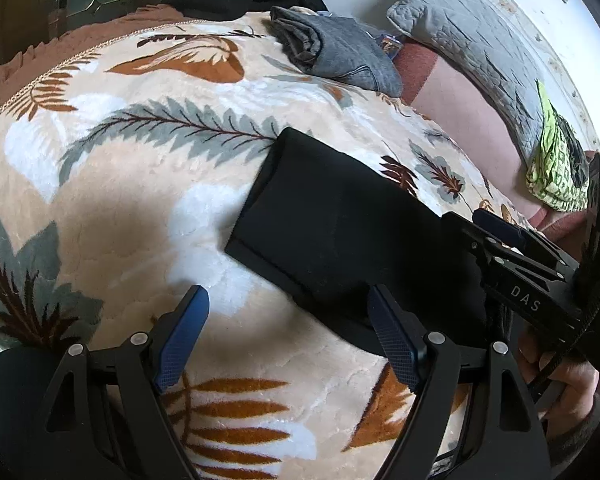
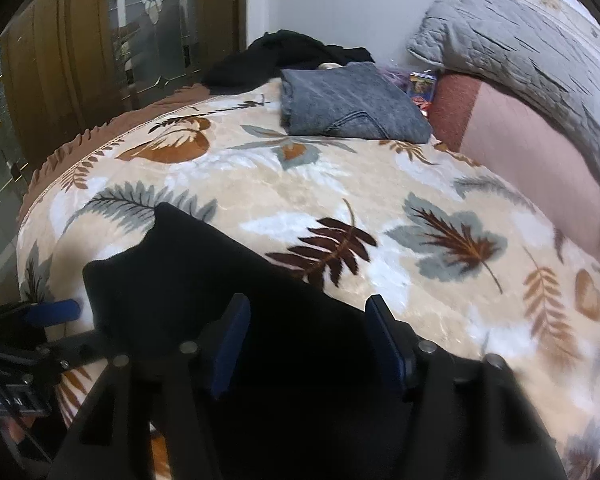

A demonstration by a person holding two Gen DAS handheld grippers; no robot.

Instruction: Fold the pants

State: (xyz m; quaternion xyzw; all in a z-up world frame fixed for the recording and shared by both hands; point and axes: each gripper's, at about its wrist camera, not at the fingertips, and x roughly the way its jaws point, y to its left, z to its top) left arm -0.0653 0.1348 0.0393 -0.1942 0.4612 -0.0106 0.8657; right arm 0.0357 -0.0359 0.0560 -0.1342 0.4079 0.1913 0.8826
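Note:
Black pants (image 1: pixel 332 216) lie folded into a flat strip on the leaf-patterned blanket (image 1: pixel 140 208); they also show in the right wrist view (image 2: pixel 204 276). My left gripper (image 1: pixel 288 300) is open and empty, its fingers just short of the strip's near edge, the right one over the fabric. My right gripper (image 2: pixel 306 312) is open above the pants, nothing between the jaws. It also shows in the left wrist view (image 1: pixel 500 240), at the strip's right end, held by a hand (image 1: pixel 568 376).
Folded grey jeans (image 2: pixel 352 104) lie at the far side of the bed, a black garment heap (image 2: pixel 284 56) behind them. A grey quilted pillow (image 2: pixel 520 48) and pink pillow (image 2: pixel 532 148) lie at right, with a green printed cloth (image 1: pixel 556 168). A wooden door (image 2: pixel 80 60) stands left.

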